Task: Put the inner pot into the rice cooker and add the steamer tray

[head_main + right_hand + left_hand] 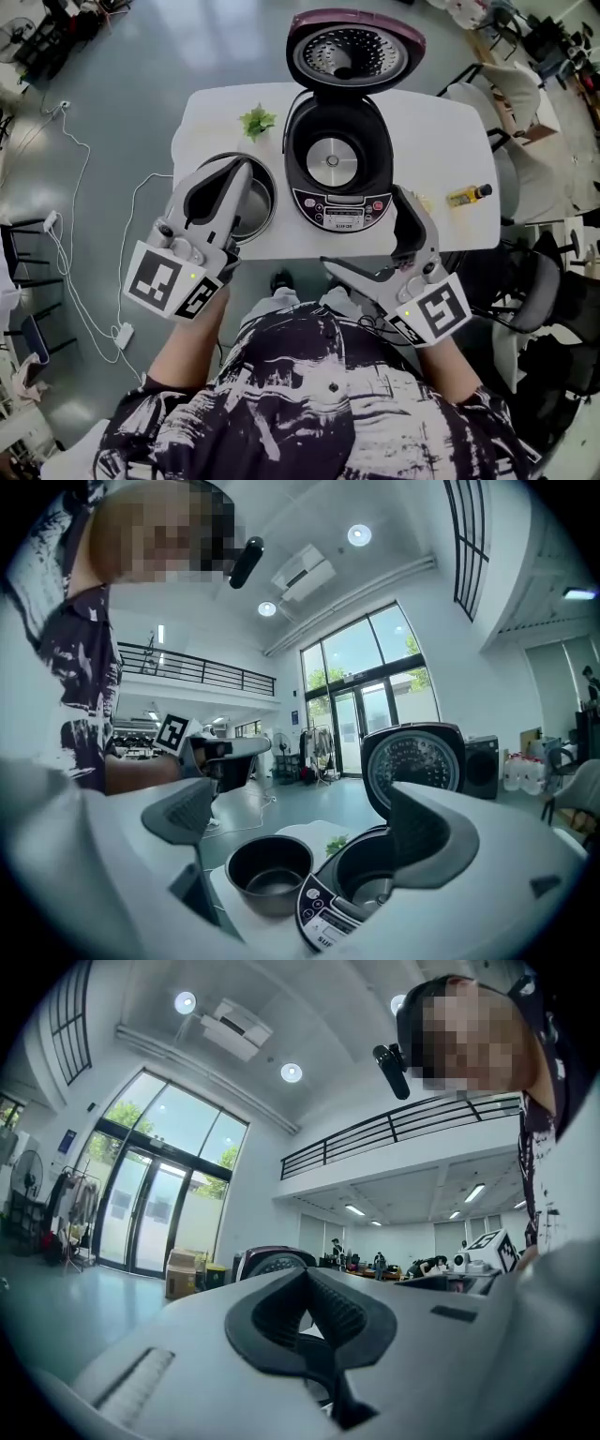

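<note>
White counter (450,141) on a grey floor (141,103), in a hall with tall glass doors (361,724) and a railed mezzanine (403,1124). Rice cooker (337,164) at centre, lid raised, heating plate exposed; its panel lettering is too small to read. Inner pot (270,874) stands on the counter just left of the cooker. Left hand-held gripper (307,1283) clenched on nothing. Right hand-held gripper (309,827) released, before the cooker.
</note>
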A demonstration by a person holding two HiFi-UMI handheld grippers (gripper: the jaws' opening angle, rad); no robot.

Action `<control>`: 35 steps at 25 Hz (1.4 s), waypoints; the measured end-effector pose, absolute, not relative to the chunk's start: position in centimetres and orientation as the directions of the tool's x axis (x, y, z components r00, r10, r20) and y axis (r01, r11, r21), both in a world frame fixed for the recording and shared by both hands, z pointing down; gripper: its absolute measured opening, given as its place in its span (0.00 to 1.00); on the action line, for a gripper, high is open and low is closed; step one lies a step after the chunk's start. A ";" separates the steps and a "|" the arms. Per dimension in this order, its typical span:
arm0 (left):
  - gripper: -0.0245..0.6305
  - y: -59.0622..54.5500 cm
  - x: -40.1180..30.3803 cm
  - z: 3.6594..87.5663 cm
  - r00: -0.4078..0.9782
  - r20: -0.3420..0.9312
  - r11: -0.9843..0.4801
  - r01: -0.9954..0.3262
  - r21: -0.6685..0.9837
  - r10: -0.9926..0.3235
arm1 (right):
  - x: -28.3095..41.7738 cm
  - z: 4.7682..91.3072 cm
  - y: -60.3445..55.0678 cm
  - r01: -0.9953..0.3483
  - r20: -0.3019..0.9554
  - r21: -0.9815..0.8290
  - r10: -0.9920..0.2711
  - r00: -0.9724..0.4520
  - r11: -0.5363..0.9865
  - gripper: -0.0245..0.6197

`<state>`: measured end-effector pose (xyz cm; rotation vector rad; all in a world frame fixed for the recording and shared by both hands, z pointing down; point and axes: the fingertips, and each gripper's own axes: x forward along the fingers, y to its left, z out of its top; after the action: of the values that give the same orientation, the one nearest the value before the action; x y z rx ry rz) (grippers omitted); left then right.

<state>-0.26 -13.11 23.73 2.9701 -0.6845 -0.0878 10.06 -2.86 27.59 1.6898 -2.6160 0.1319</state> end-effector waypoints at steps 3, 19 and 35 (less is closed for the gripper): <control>0.04 -13.5 -0.6 23.3 0.887 -0.046 -0.885 -0.454 0.100 -0.460 | 10.1 27.9 -2.9 -0.907 0.086 -0.067 -0.904 -0.420 0.415 0.90; 0.04 -15.3 -8.1 23.5 0.744 -0.073 -0.746 -0.655 0.116 -0.665 | 0.3 29.2 -17.4 -0.687 0.235 0.020 -0.672 -0.703 0.726 0.90; 0.04 -14.7 -19.3 27.4 0.628 -0.055 -0.623 -0.752 0.215 -0.776 | -6.8 53.6 -28.9 -0.625 0.823 -0.136 -0.264 -0.503 0.768 0.89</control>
<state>-19.34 -14.74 27.36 2.6767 -1.2680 -0.2124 -6.82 -28.85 53.60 0.6627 -2.1032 0.5355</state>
